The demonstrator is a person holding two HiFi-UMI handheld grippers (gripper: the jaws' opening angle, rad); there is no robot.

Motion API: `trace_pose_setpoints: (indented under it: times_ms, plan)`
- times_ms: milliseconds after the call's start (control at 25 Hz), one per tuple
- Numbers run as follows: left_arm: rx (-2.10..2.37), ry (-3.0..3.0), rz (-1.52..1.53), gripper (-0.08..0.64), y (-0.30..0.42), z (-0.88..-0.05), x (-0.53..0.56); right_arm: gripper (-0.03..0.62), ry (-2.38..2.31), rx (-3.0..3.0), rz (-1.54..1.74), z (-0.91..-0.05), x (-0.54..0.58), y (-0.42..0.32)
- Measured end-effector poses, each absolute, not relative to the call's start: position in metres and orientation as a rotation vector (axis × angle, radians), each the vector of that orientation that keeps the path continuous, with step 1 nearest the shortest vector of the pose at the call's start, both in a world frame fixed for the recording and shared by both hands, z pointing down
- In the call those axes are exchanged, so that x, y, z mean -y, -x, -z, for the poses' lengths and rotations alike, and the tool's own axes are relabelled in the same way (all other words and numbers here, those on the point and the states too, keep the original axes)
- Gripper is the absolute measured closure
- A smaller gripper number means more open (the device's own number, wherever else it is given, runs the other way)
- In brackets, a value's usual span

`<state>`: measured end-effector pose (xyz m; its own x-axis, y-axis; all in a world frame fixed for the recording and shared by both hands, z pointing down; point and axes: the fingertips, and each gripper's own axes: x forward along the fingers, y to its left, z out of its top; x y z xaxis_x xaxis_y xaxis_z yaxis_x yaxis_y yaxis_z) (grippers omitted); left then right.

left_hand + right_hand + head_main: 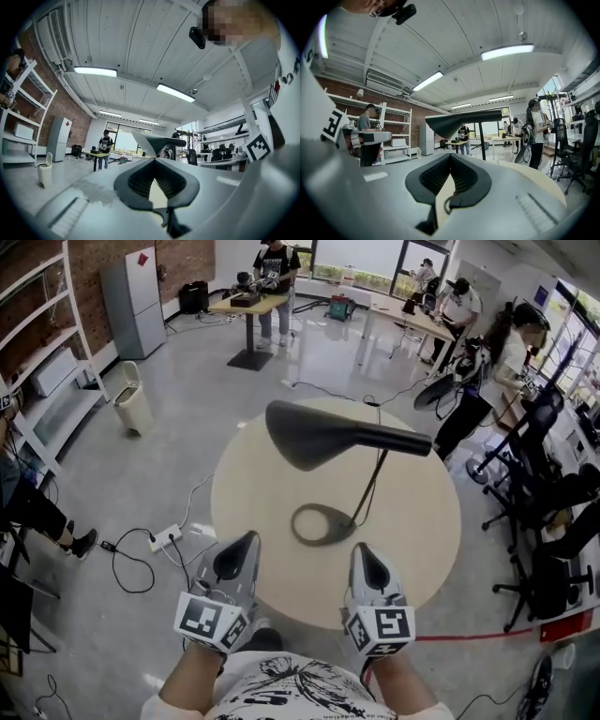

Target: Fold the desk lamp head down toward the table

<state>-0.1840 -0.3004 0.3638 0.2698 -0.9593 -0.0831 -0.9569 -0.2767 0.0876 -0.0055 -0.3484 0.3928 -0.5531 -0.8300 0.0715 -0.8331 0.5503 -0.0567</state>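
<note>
A black desk lamp stands on the round beige table (pixel 422 549). Its ring base (pixel 323 524) lies near the middle, and a thin stem (pixel 370 486) rises to the long head (pixel 314 434), which is held level high above the tabletop. My left gripper (pixel 246 545) and right gripper (pixel 361 554) hover at the table's near edge, short of the base, both shut with nothing held. The lamp head (pixel 161 142) shows ahead of the left gripper (pixel 154 158). Above the right gripper (pixel 450 154) the head (pixel 461 123) and stem (pixel 480 143) appear, apart from it.
A power strip (pixel 167 537) and cables lie on the floor left of the table. Office chairs (pixel 553 521) crowd the right side. A bin (pixel 131 395) and shelves (pixel 47 381) stand at the left. People work at far desks (pixel 253 301).
</note>
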Motion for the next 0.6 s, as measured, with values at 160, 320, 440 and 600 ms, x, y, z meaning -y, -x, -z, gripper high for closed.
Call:
trace_pose_setpoints:
  times_ms: [160, 320, 440, 600]
  plan:
    - [1.84, -2.559, 0.192, 0.555, 0.2, -0.346, 0.338, 0.583, -1.522, 2.711, -0.133, -0.387, 0.377, 0.02]
    - [1.806, -2.639, 0.215, 0.556, 0.213, -0.327, 0.368, 0.583, -1.557, 2.684, -0.114, -0.385, 0.399, 0.036]
    - [1.791, -2.7, 0.247, 0.556, 0.221, -0.306, 0.387, 0.583, -1.572, 2.665, -0.108, -0.384, 0.409, 0.047]
    - [1.781, -2.771, 0.295, 0.555, 0.226, -0.278, 0.41, 0.583, -1.595, 2.632, -0.105, -0.383, 0.42, 0.055]
